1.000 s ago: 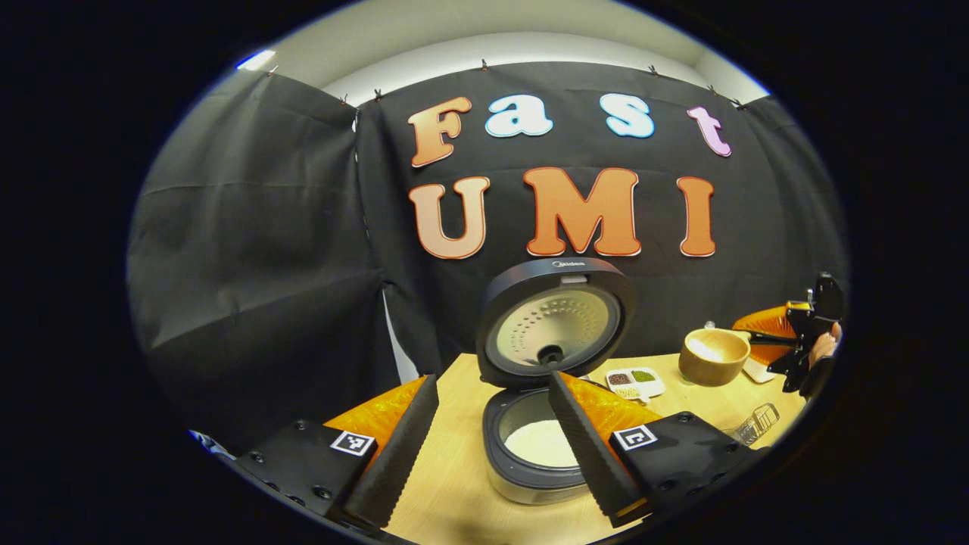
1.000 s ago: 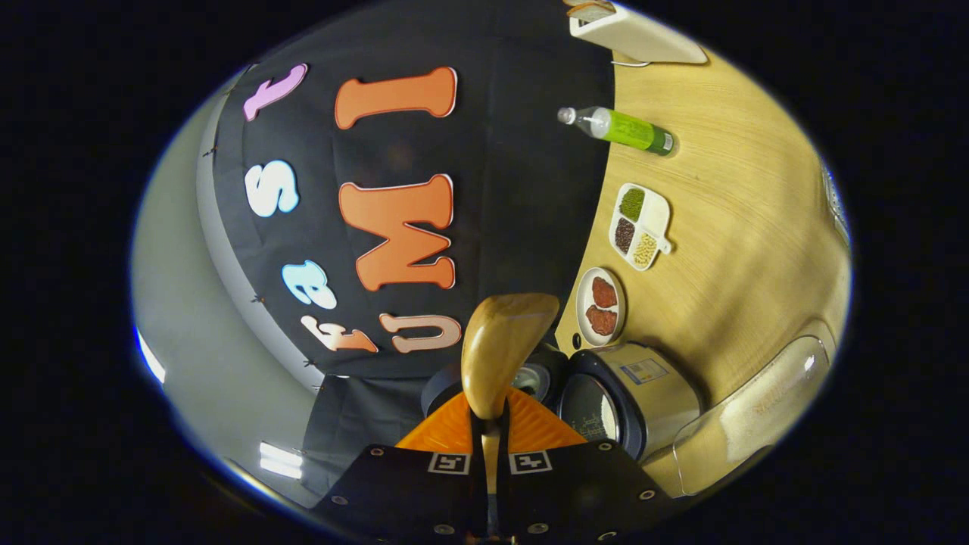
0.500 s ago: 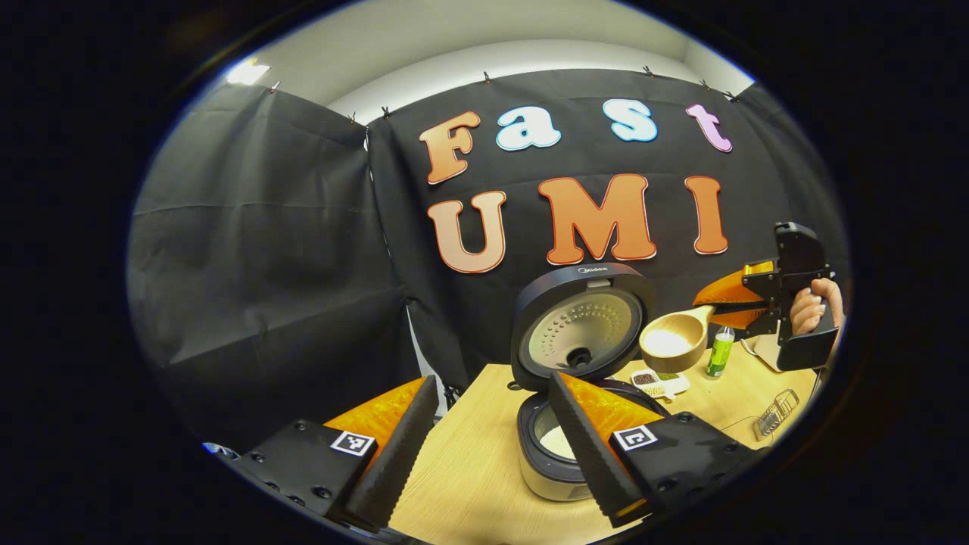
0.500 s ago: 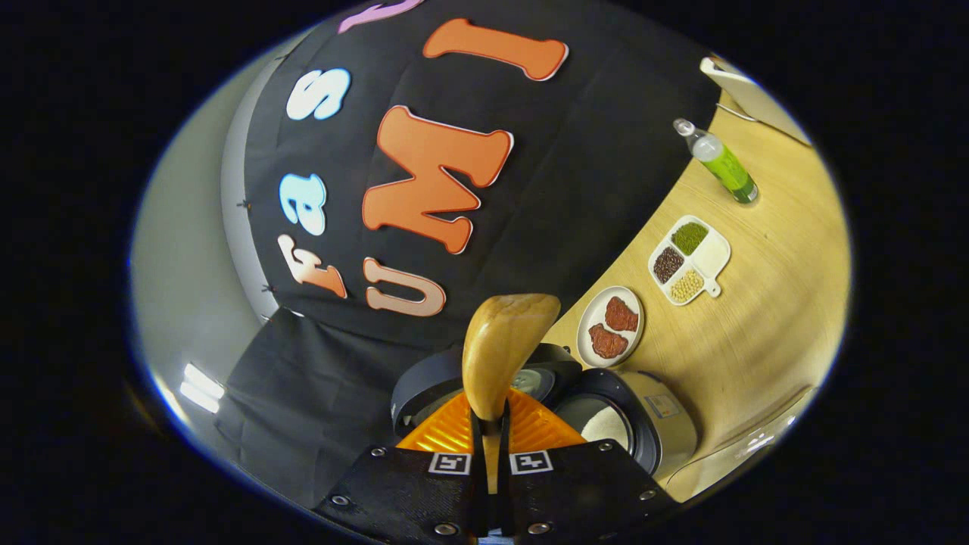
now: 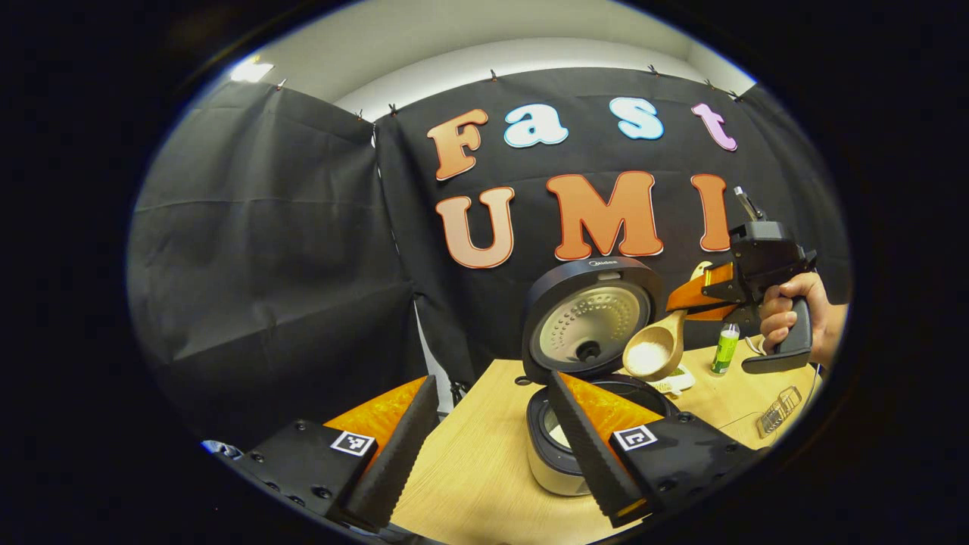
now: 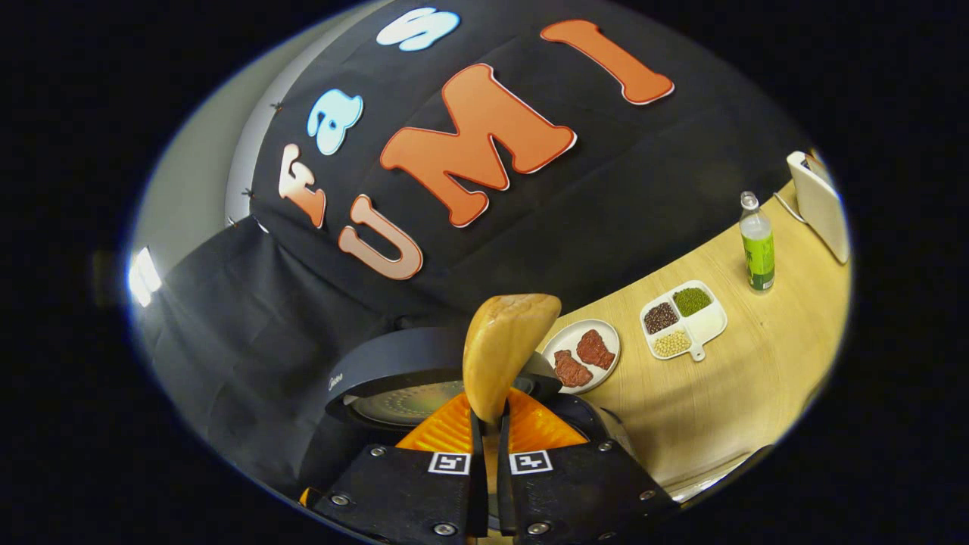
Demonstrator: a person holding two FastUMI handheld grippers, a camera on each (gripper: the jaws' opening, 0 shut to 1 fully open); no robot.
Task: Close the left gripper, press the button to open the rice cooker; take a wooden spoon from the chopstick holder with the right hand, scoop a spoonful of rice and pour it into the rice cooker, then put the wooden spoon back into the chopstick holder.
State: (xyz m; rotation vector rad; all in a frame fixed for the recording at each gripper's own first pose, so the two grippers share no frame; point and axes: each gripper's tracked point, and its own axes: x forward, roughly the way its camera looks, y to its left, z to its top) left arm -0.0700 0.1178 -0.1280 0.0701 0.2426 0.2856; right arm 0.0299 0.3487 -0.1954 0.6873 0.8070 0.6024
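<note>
Left gripper: fingers spread wide apart with nothing between them, sitting low over the near side of the wooden table.

Right gripper: both fingers clamped tight on the handle of the wooden spoon — in the right gripper view the bowl's back sticks up right above the fingertips. In the left gripper view the same gripper shows off to the right, held in a hand.

Wooden spoon, left gripper view: tilted, bowl end lower than the handle, white rice visible in the bowl. It's up in the air, just in front of the raised lid and above the pot's right side, as far as this angle lets me judge.

Rice cooker: lid standing open and upright. A bit of white rice shows inside the pot, partly hidden behind the left gripper's finger.

Table extras, right gripper view: a plate with two reddish pieces, a white divided dish of beans and grains, and a green bottle standing upright farther back.

Wire rack: on the table at the right edge in the left gripper view — can't tell what's in it.
</note>
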